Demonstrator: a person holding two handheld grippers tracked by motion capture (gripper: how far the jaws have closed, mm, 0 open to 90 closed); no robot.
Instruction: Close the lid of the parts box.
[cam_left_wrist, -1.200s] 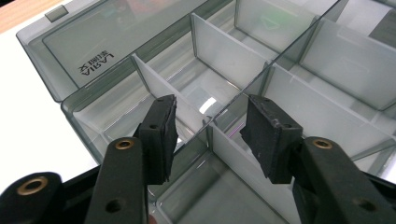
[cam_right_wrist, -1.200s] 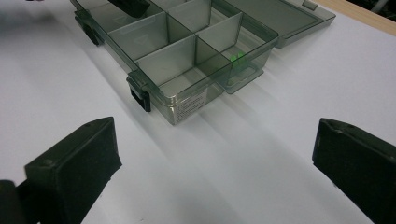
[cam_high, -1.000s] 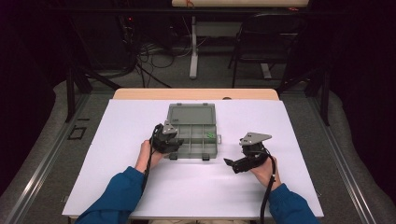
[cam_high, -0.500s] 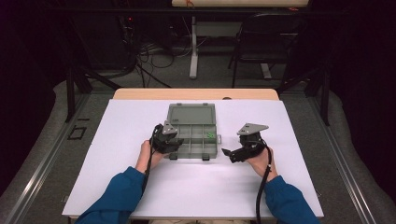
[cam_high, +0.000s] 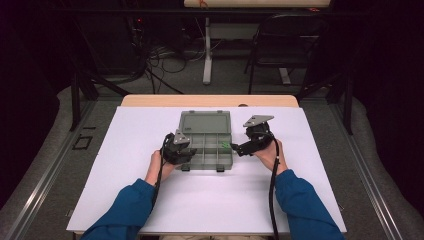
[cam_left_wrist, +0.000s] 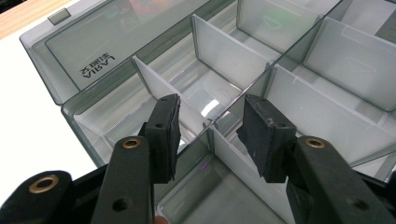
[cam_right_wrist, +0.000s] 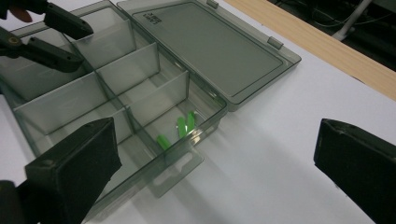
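Left gripper (cam_left_wrist: 210, 135): jaws apart, poised over the organiser box's left-end dividers, holding nothing
Right gripper (cam_right_wrist: 219, 172): jaws wide, empty, beside the box's right end
Organiser box (cam_high: 206, 145): mid-table, lid open
Done so far: green pieces (cam_right_wrist: 180, 128) in one corner compartment
Left: other compartments empty; goal unclear

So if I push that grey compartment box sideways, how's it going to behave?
The compartment box looks like thin clear plastic, so probably light and likely to slide on the smooth white table. Its open lid lies flat, so tipping seems unlikely. The green pieces may shift.
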